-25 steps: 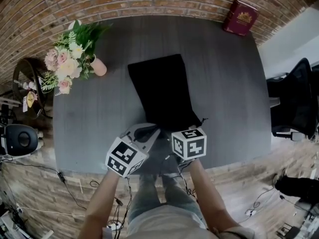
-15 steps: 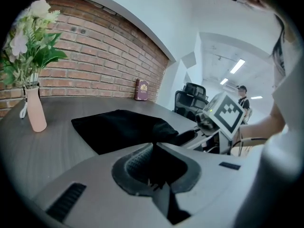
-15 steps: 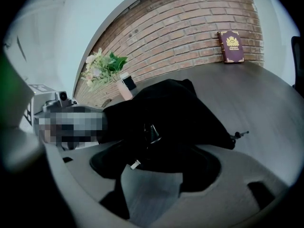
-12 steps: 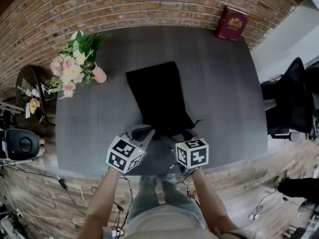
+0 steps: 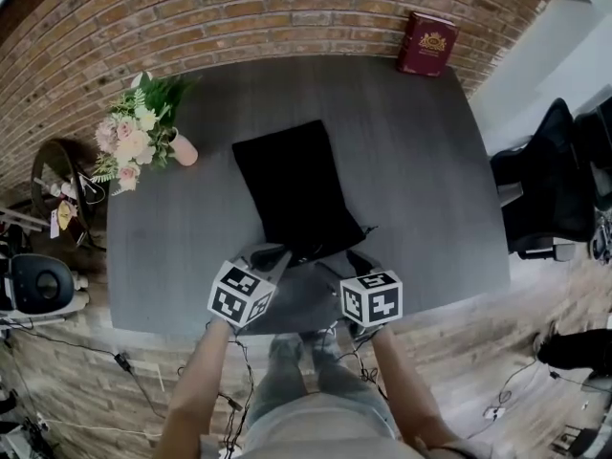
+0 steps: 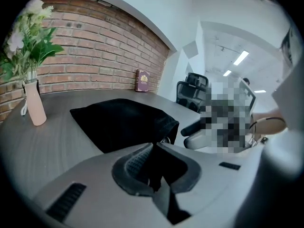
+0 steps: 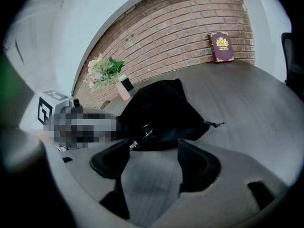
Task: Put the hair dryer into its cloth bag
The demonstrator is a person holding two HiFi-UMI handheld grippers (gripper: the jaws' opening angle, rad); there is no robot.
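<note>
The black cloth bag (image 5: 295, 189) lies on the grey table (image 5: 182, 237), its mouth toward me, and it bulges in the middle. No hair dryer shows in any view. My left gripper (image 5: 275, 254) is shut on the black cloth at the bag's mouth (image 6: 153, 167); the bag (image 6: 121, 120) stretches away from its jaws. My right gripper (image 5: 352, 262) stands open just short of the mouth, with only bare table between its fingers (image 7: 199, 163). A small metal ring (image 7: 145, 130) and a drawstring end (image 7: 216, 124) show at the bag's mouth (image 7: 161, 113).
A pink vase of flowers (image 5: 143, 127) stands at the table's back left. A dark red book (image 5: 427, 43) leans on the brick wall at the back right. A black office chair (image 5: 545, 185) stands off the right edge. Both grippers hang over the table's front edge.
My right gripper has drawn back from the bag's mouth toward the table's front edge. The left gripper has kept its hold in about the same place.
</note>
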